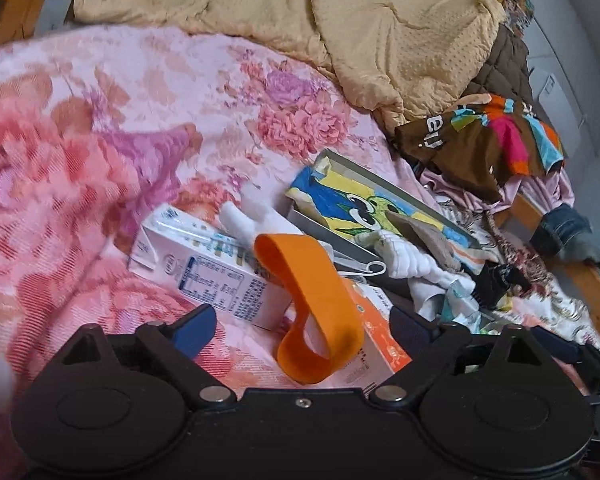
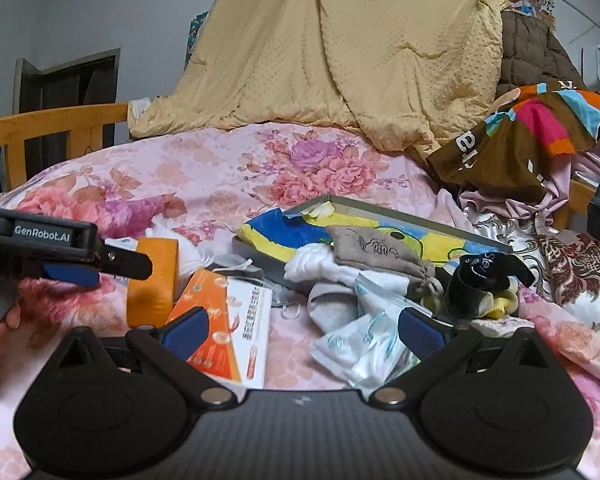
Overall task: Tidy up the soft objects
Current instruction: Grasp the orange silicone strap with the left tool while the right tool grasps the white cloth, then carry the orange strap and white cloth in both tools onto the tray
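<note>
We hold our left gripper (image 1: 302, 326) low over the floral bedspread (image 1: 100, 128), its blue-padded jaws spread wide with an orange band loop (image 1: 308, 304) standing between them, neither pad pressing on it. The loop leans on a white carton (image 1: 204, 272) and an orange-and-white box (image 2: 228, 320). Our right gripper (image 2: 304, 332) is spread open too, nothing in it, hovering over that box and a crumpled clear plastic bag (image 2: 360, 344). Beyond lie the soft things: white socks (image 2: 320, 268), a grey drawstring pouch (image 2: 376, 254) and a black sock (image 2: 480, 280), heaped against a shallow grey tray (image 2: 400, 216) holding a cartoon-print cloth (image 1: 340, 200). A tan quilt (image 2: 360, 48) and a brown striped garment (image 2: 520, 136) are piled behind.
</note>
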Demonstrator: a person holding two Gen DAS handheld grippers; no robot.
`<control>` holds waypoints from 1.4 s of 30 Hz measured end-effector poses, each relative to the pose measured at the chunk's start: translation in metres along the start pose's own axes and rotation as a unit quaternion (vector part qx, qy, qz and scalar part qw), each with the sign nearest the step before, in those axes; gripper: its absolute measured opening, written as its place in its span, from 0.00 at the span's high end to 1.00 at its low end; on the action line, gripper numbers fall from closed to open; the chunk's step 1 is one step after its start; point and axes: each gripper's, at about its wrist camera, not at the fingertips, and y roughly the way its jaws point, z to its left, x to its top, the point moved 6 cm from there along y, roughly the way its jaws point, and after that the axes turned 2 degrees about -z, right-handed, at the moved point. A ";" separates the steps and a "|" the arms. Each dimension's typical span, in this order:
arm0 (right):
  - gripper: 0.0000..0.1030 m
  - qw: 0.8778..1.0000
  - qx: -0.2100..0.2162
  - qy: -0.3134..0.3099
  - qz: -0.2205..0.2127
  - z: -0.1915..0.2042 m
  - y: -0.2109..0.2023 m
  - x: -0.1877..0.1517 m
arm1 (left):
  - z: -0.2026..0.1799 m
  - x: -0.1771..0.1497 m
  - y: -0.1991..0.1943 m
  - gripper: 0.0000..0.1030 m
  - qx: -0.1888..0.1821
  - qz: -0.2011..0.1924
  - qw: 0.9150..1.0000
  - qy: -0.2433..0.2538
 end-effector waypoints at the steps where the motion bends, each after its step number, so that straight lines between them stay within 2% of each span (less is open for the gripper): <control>1: 0.00 1.000 0.003 -0.002 0.001 -0.001 0.004 0.001 | 0.000 0.000 0.003 0.14 -0.006 0.004 1.000 -0.006; 4: 0.00 1.000 0.014 -0.022 -0.002 0.000 0.014 0.007 | 0.000 0.004 0.010 0.19 -0.030 0.017 0.999 -0.016; 7: 0.00 0.997 0.035 -0.071 -0.012 0.008 0.027 0.020 | 0.005 0.011 0.017 0.31 -0.035 0.026 0.999 -0.009; 9: 0.00 0.994 0.054 -0.092 -0.023 0.011 0.038 0.031 | 0.009 0.013 0.024 0.45 -0.049 0.045 0.998 -0.010; 12: 0.00 0.989 0.094 -0.109 -0.026 0.015 0.061 0.049 | 0.014 0.011 0.033 0.53 -0.069 0.065 0.995 -0.007; 14: 0.01 0.986 0.128 -0.101 -0.022 0.016 0.079 0.061 | 0.016 0.008 0.037 0.54 -0.082 0.070 0.994 -0.008; 16: 0.02 0.982 0.170 -0.078 -0.013 0.018 0.098 0.072 | 0.017 0.006 0.040 0.59 -0.090 0.077 0.993 -0.007; 19: 0.06 0.973 0.227 -0.036 0.016 0.021 0.124 0.079 | 0.018 0.006 0.046 0.73 -0.093 0.092 0.991 -0.007; 20: 0.08 0.971 0.238 -0.023 0.028 0.022 0.132 0.081 | 0.017 0.006 0.048 0.81 -0.094 0.100 0.991 -0.003; 23: 0.13 0.958 0.279 -0.004 0.068 0.031 0.151 0.080 | 0.013 0.012 0.054 0.84 -0.095 0.130 0.987 0.014; 28: 0.17 0.940 0.320 -0.007 0.118 0.050 0.163 0.077 | 0.004 0.028 0.071 0.86 -0.097 0.203 0.973 0.047; 33: 0.23 0.928 0.330 0.011 0.174 0.063 0.177 0.082 | -0.002 0.034 0.081 0.88 -0.101 0.260 0.956 0.092; 35: 0.27 0.922 0.329 0.024 0.201 0.067 0.185 0.083 | -0.002 0.037 0.083 0.88 -0.104 0.278 0.950 0.095; 39: 0.44 0.910 0.335 0.033 0.243 0.077 0.196 0.085 | 0.004 0.038 0.081 0.88 -0.109 0.277 0.952 0.074; 42: 0.46 0.900 0.341 0.011 0.271 0.090 0.202 0.085 | 0.009 0.032 0.074 0.88 -0.116 0.254 0.958 0.062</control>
